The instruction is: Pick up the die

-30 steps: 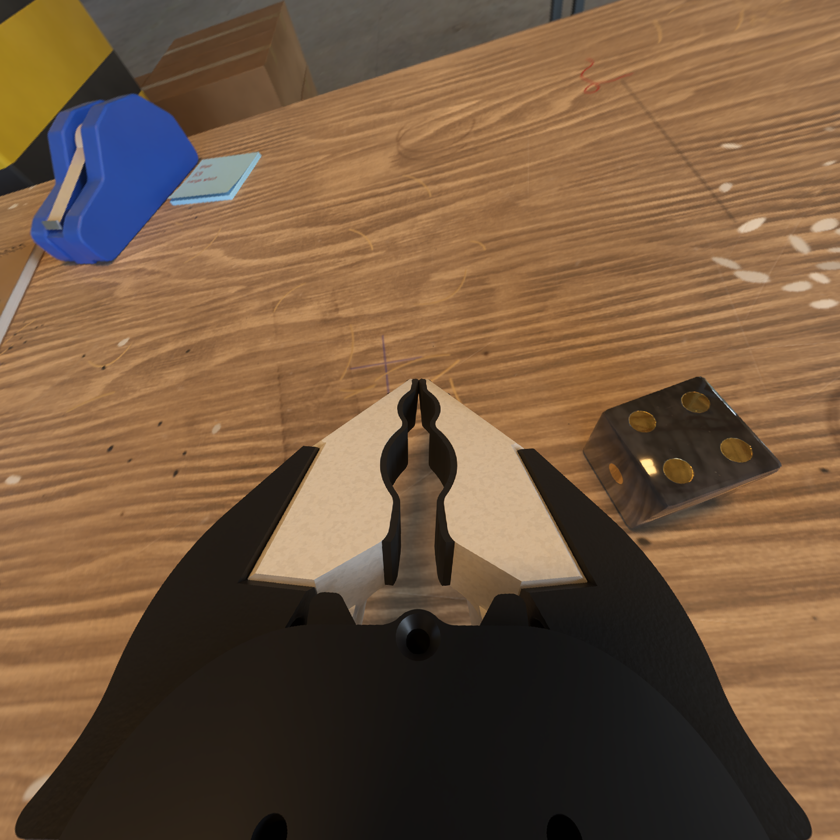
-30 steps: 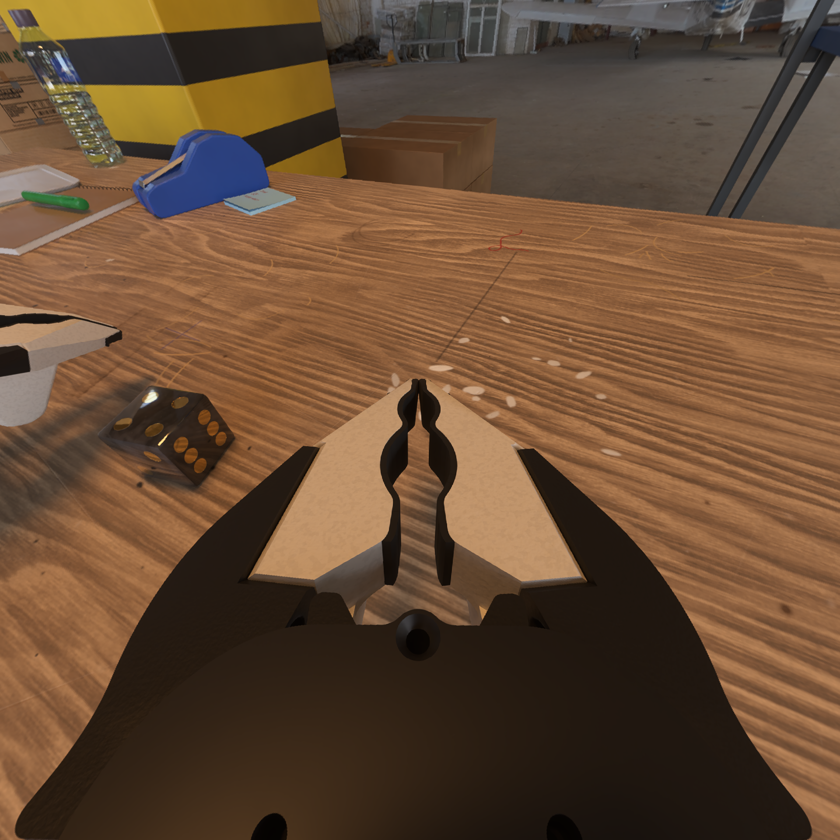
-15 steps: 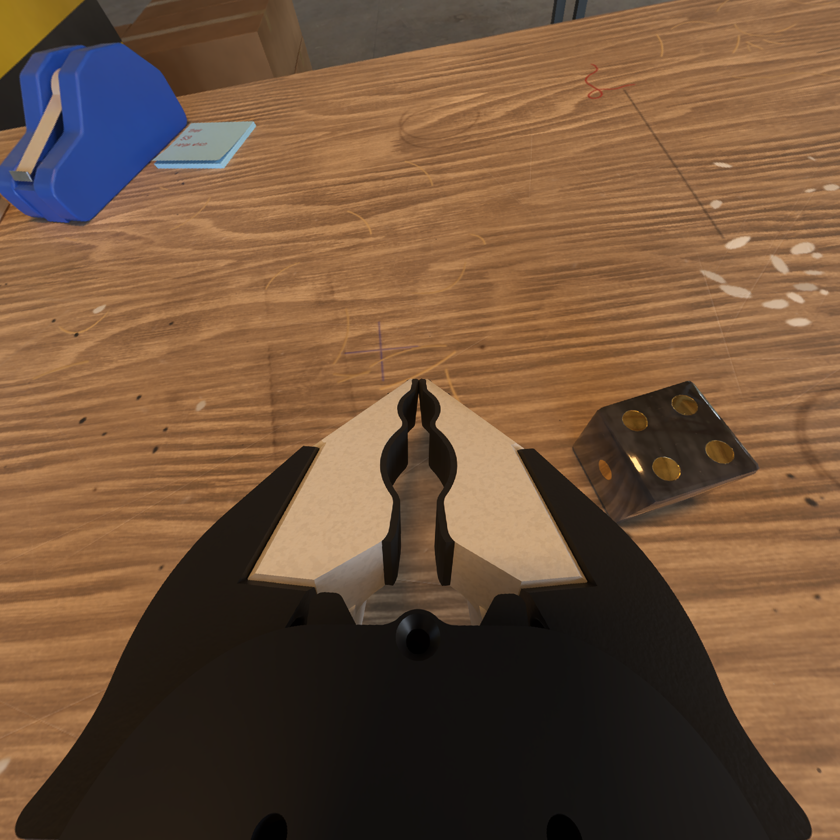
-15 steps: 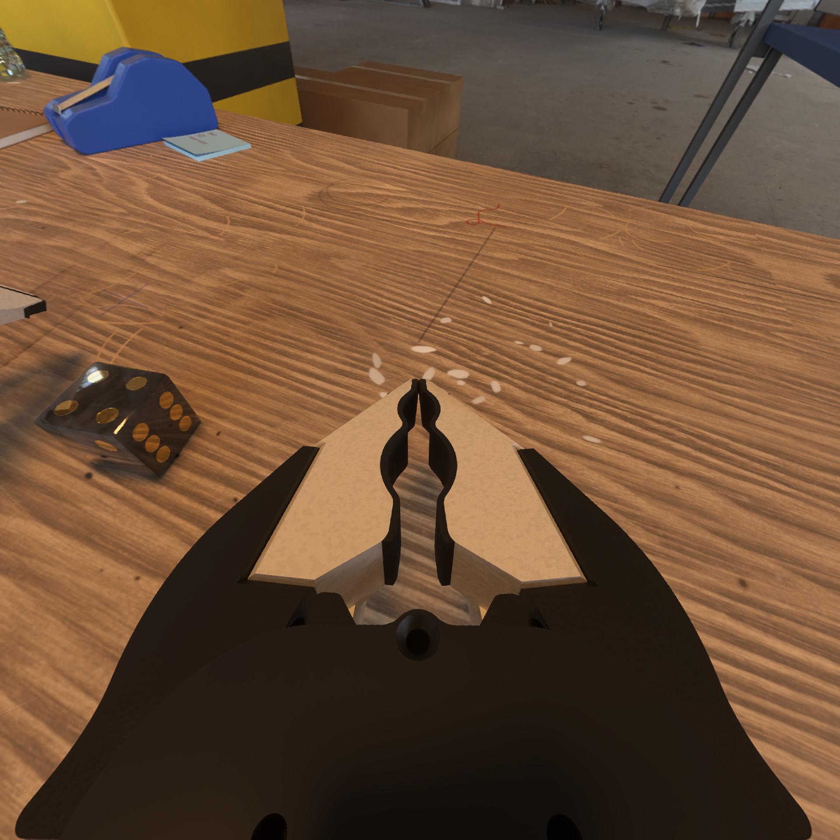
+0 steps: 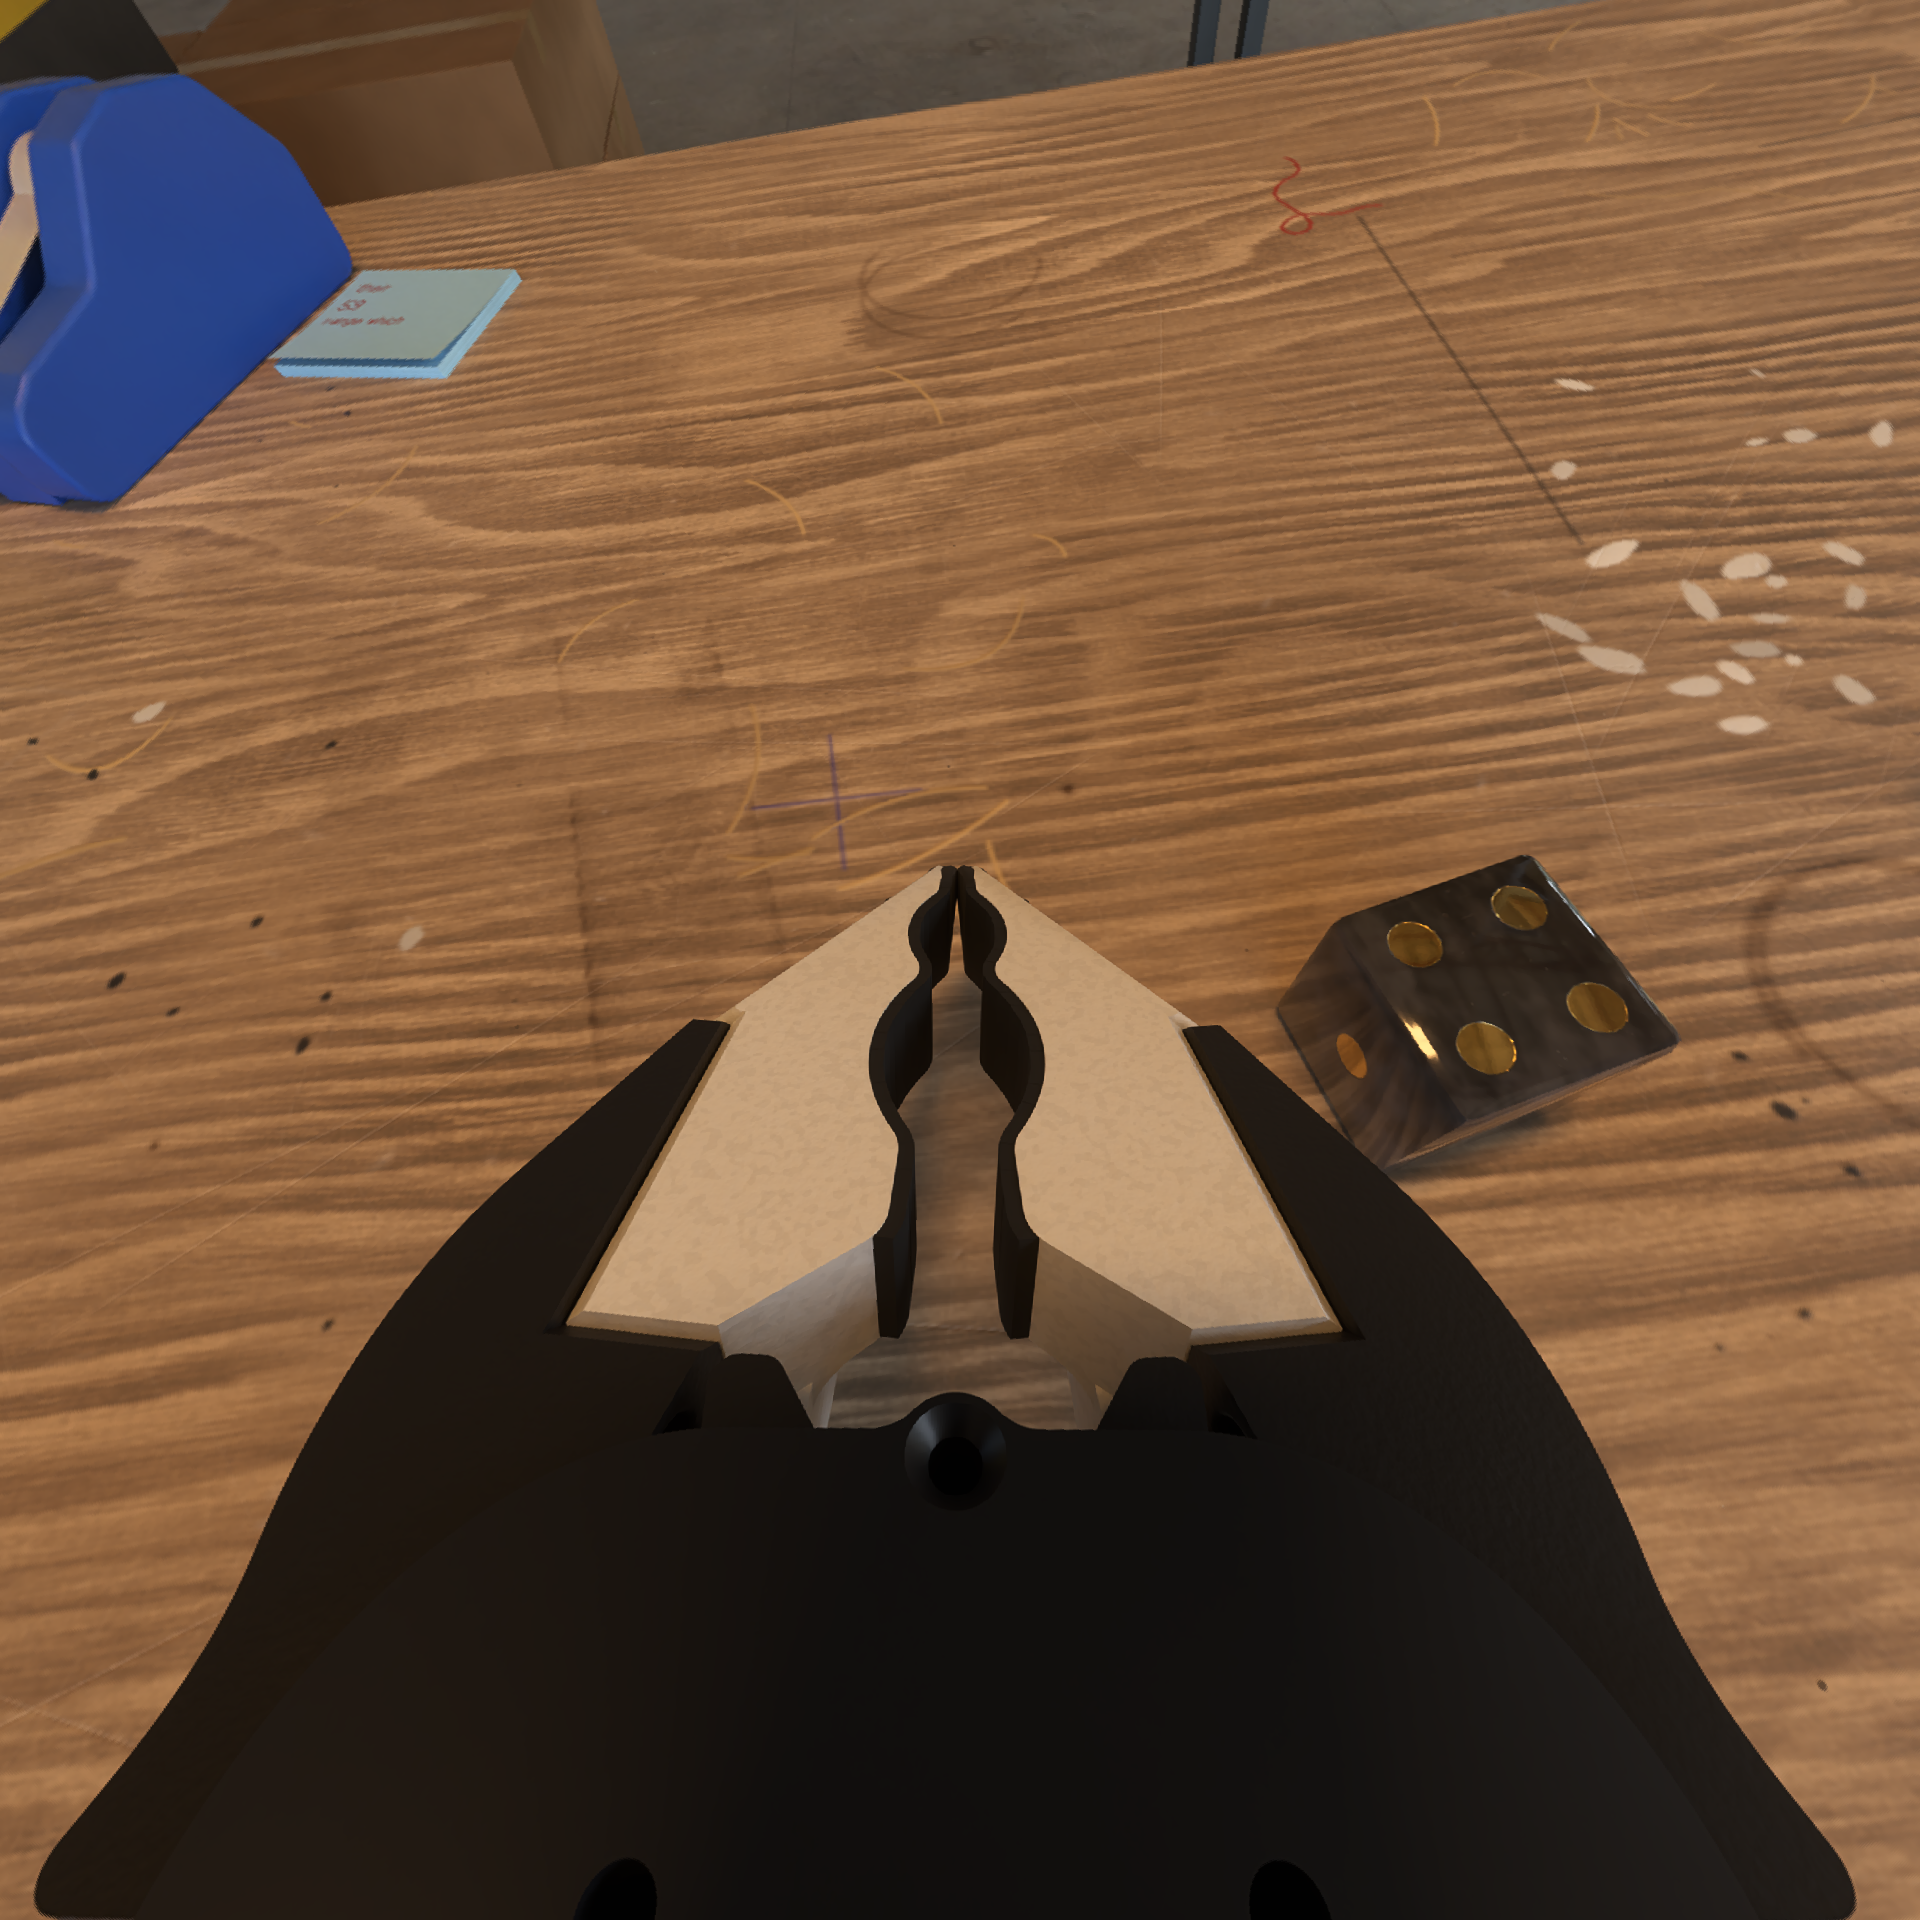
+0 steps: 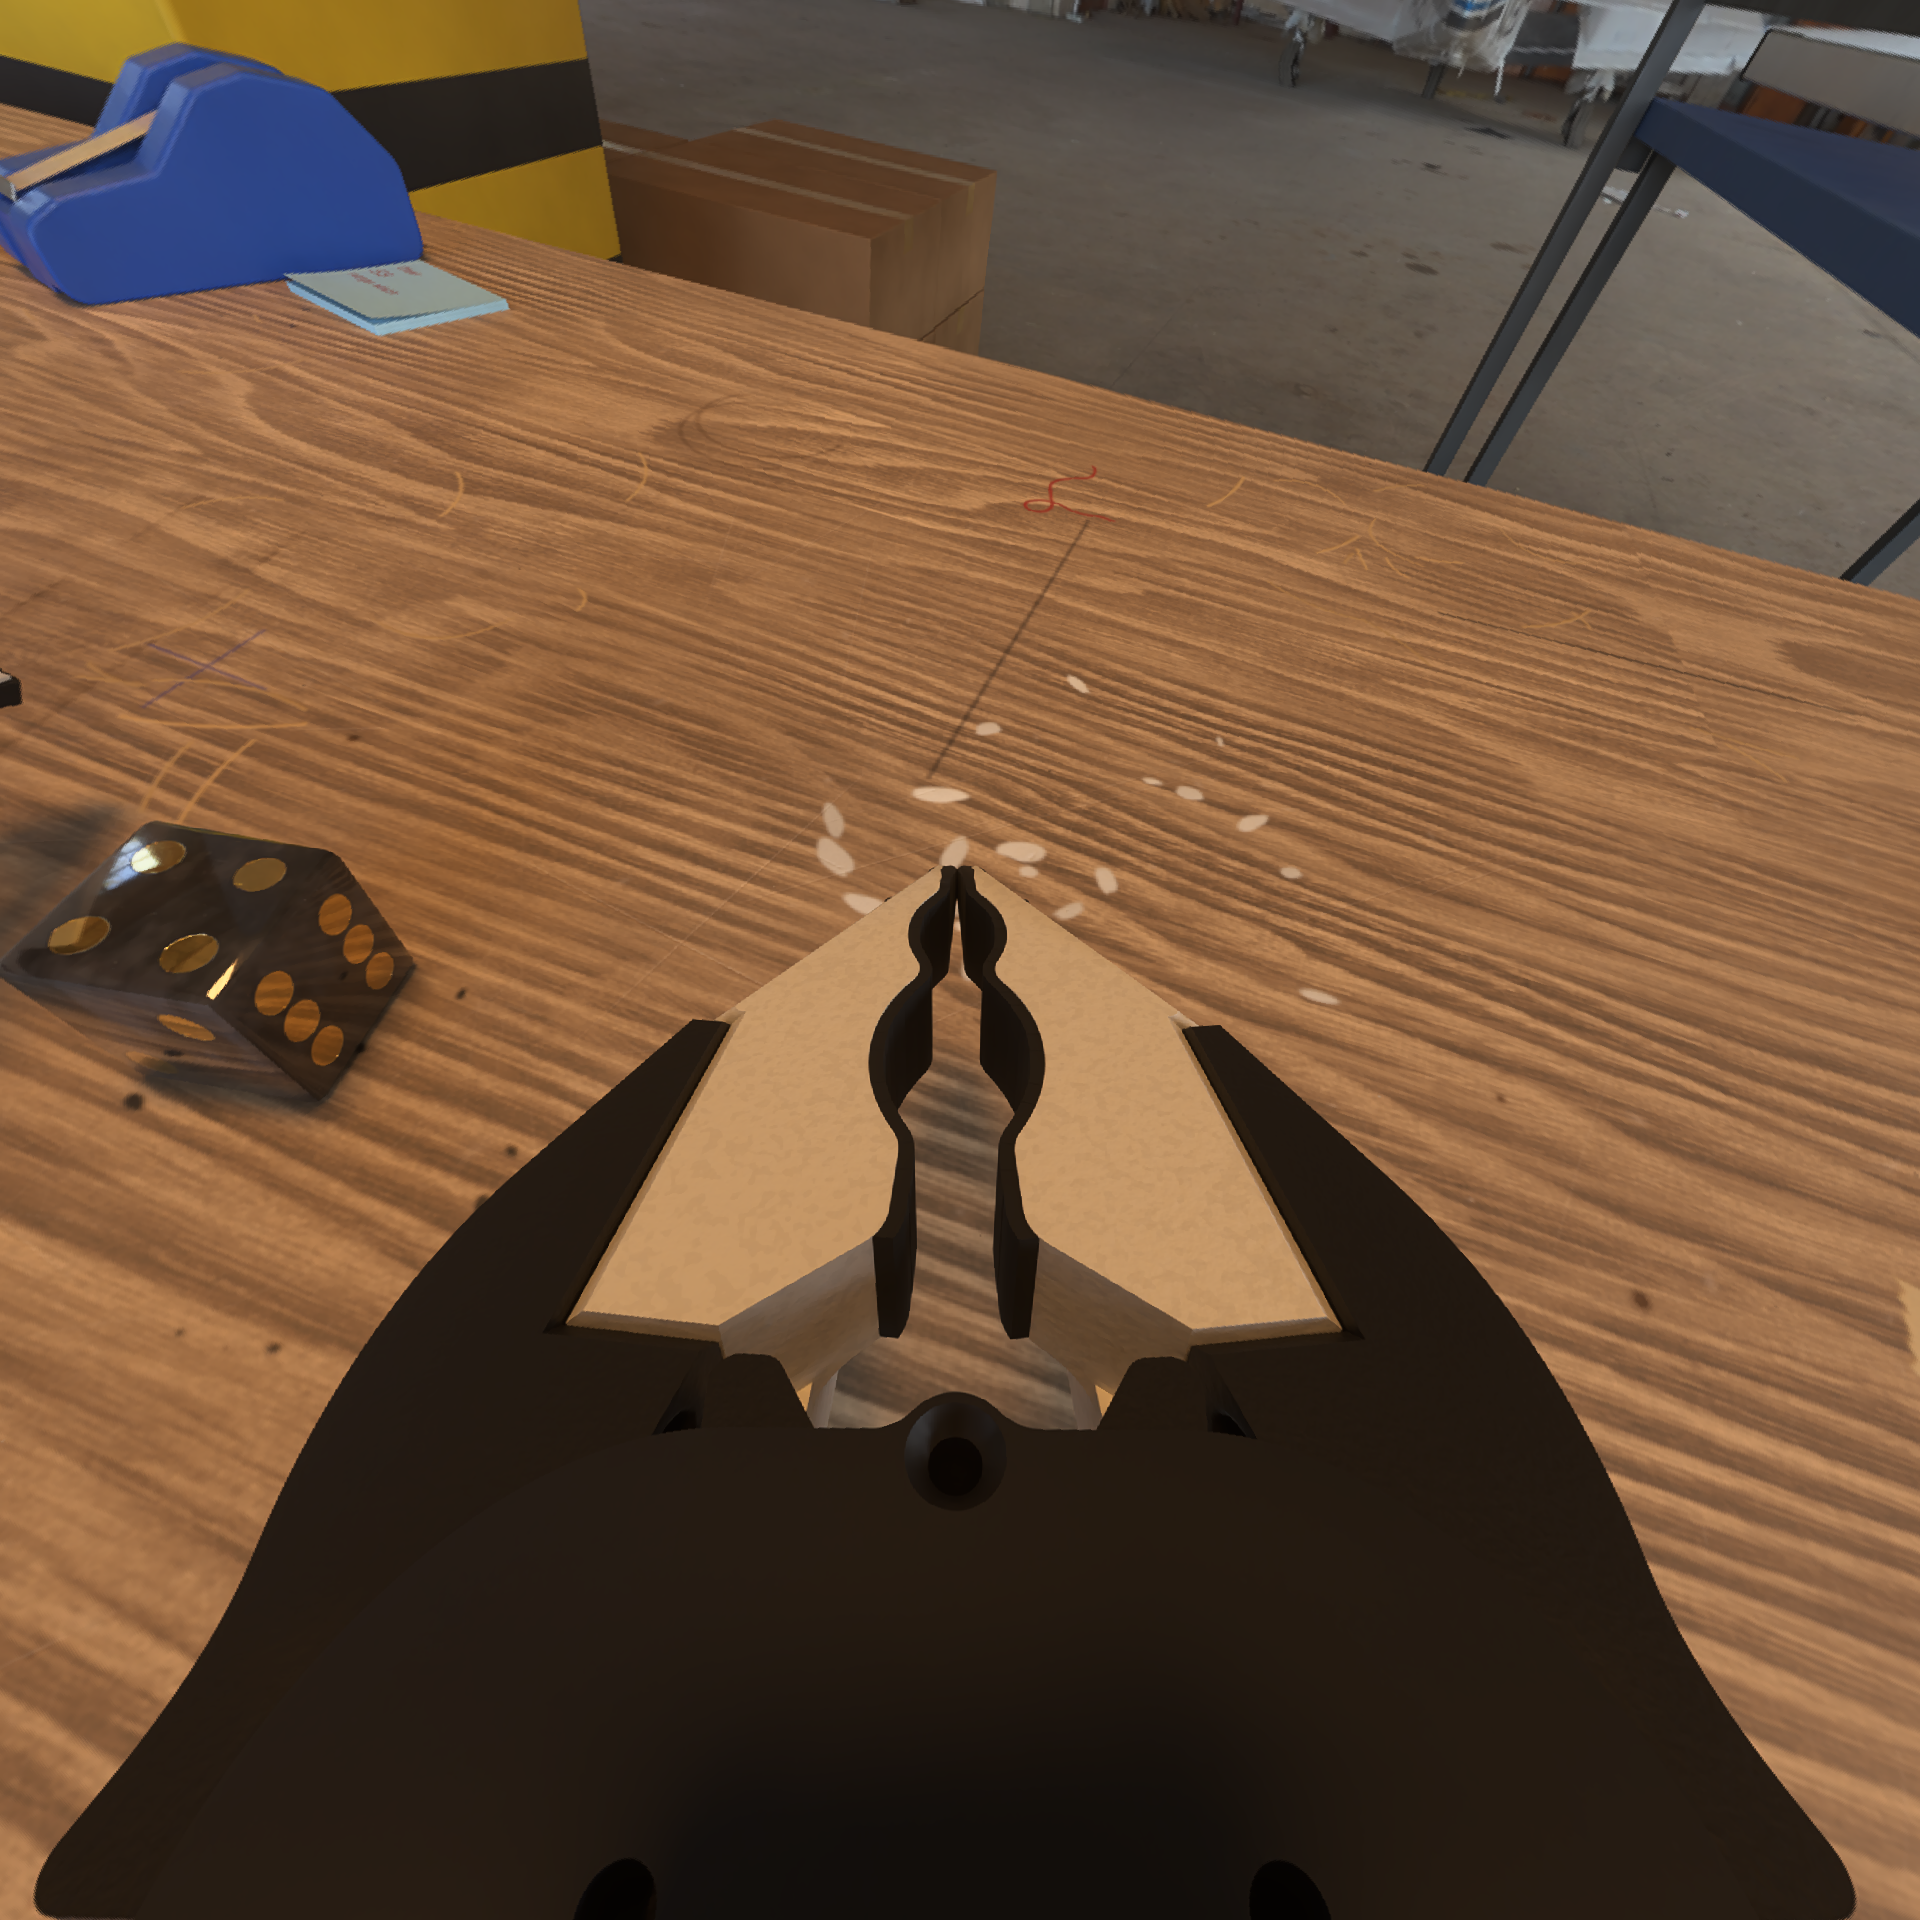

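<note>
Die (image 5: 1470,1003), dark glossy cube, gold pips, four up

The blue tape dispenser (image 5: 156,281) runs off the left edge in the left wrist view, so its far end is lost, and it covers a corner of the pale blue notepad (image 5: 400,322). From the right wrist view the dispenser (image 6: 208,187) is clipped at the left edge too. The die (image 5: 1475,1008) shows only three faces here; the rest are hidden. In the right wrist view a dark sliver (image 6: 8,688) pokes in at the left edge, too little to identify. The yellow-and-black block (image 6: 416,73) and cardboard box (image 6: 800,223) beyond the tabletop's (image 6: 1351,727) far edge are cut off below by it.
</note>
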Robot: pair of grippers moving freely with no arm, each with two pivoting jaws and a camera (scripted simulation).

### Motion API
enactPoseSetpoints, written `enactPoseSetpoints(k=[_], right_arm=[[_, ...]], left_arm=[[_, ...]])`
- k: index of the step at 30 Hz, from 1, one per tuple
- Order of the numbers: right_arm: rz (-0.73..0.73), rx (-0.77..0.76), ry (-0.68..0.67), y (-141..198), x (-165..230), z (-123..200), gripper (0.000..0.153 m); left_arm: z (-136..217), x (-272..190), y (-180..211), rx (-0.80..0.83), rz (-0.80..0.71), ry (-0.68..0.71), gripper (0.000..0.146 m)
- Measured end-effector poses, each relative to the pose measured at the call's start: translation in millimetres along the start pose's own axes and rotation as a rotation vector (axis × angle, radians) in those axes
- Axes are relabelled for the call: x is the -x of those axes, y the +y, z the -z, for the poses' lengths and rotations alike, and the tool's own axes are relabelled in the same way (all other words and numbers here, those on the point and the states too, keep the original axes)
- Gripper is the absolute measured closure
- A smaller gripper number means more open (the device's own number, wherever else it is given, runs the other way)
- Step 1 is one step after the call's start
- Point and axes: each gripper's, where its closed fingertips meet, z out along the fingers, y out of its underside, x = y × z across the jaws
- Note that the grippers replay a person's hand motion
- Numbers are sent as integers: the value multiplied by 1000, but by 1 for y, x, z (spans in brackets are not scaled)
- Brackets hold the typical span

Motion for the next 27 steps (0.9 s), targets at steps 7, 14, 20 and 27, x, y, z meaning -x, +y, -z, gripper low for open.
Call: enactPoseSetpoints(k=[7, 14, 20, 27], right_arm=[[5, 8, 12, 1, 0, -1, 153], [11, 4, 5, -1, 6, -2, 153], [7, 9, 1, 0, 6, -2, 153], [2, 25, 12, 2, 3, -3, 153]], left_arm=[[0, -3, 1, 4, -33, -4, 146], [0, -3, 2, 10, -52, -14, 146], [-1, -3, 4, 28, -56, -16, 146], [-1, -3, 4, 28, -55, -13, 146]])
